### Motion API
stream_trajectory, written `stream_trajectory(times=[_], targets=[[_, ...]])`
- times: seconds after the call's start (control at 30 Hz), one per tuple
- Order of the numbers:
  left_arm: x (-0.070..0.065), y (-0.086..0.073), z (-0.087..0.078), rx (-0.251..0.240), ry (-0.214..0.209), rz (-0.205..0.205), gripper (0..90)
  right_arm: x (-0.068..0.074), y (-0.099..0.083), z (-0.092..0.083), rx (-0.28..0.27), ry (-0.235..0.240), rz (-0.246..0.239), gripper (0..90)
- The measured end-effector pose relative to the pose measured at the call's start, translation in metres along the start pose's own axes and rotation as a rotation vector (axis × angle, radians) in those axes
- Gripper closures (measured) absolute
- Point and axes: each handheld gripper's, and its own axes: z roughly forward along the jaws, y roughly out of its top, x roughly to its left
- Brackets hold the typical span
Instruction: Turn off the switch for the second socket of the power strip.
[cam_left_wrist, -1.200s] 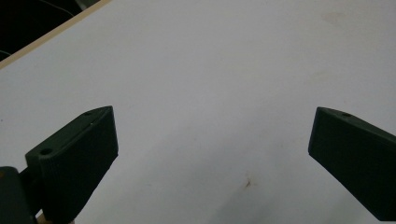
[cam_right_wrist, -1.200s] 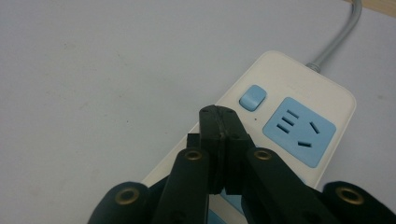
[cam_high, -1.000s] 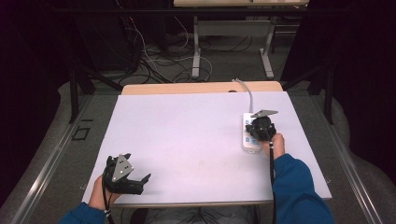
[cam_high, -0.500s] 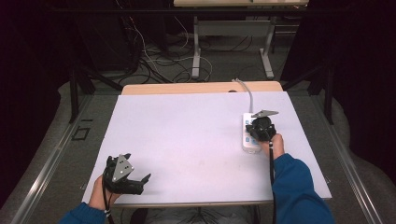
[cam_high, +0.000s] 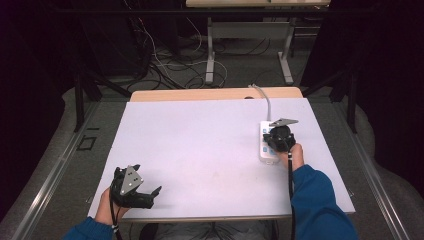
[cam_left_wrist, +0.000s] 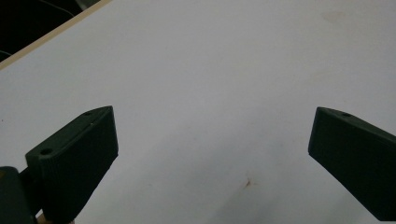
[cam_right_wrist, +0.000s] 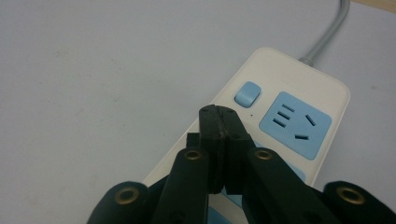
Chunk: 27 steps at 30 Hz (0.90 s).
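The right claw (cam_right_wrist: 219, 114) was pressed fully shut with nothing between its tips, and it hovered over the white power strip (cam_right_wrist: 289, 121), its closed point aimed just short of the small blue rocker switch (cam_right_wrist: 247, 93). From above, that power strip (cam_high: 266, 150) lay near the worktop's (cam_high: 200, 145) right edge, at about three o'clock from the middle of the white surface, its grey cable (cam_high: 264, 100) running off toward twelve o'clock past the far rim. The right claw (cam_high: 278, 141) sat directly over the strip's middle, and the hand behind it came in from five o'clock.

The left claw (cam_high: 150, 192) rested at roughly seven o'clock, near the front edge and well apart from the strip. Its tips stood wide apart and held nothing; in the left gripper view only bare white worktop (cam_left_wrist: 210, 70) lay between them.

The step in hand looked like a press of the switch with the closed tips used as a single prodding finger. The tips seemed not yet to touch it. The next move would probably call for a short advance toward the switch and a firm push down on its raised end, kept square so the tips would not slide off onto the blue socket face (cam_right_wrist: 296, 123) beside it. The strip was light and unheld, so it might skate or tip.
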Motion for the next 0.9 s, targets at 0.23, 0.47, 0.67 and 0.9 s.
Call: stream_trajectory(times=[0.23, 0.47, 0.67, 0.9], targets=[[-0.0002, 0.0001, 0.0003, 0.001, 0.001, 0.001, 1.4, -0.0003, -0.0001, 0.0001, 0.003, 0.000, 0.010, 90.0], [-0.0003, 0.0001, 0.0003, 0.000, 0.000, -0.001, 1.4, 0.0001, -0.0002, -0.0001, 0.004, 0.004, 0.019, 90.0], [-0.0002, 0.0001, 0.0003, 0.000, 0.000, 0.000, 1.4, -0.0004, -0.0003, 0.0002, 0.002, 0.008, 0.023, 90.0], [-0.0003, 0.0001, 0.0002, 0.000, 0.001, 0.000, 1.4, -0.0006, -0.0002, 0.0001, 0.002, 0.004, 0.015, 90.0]])
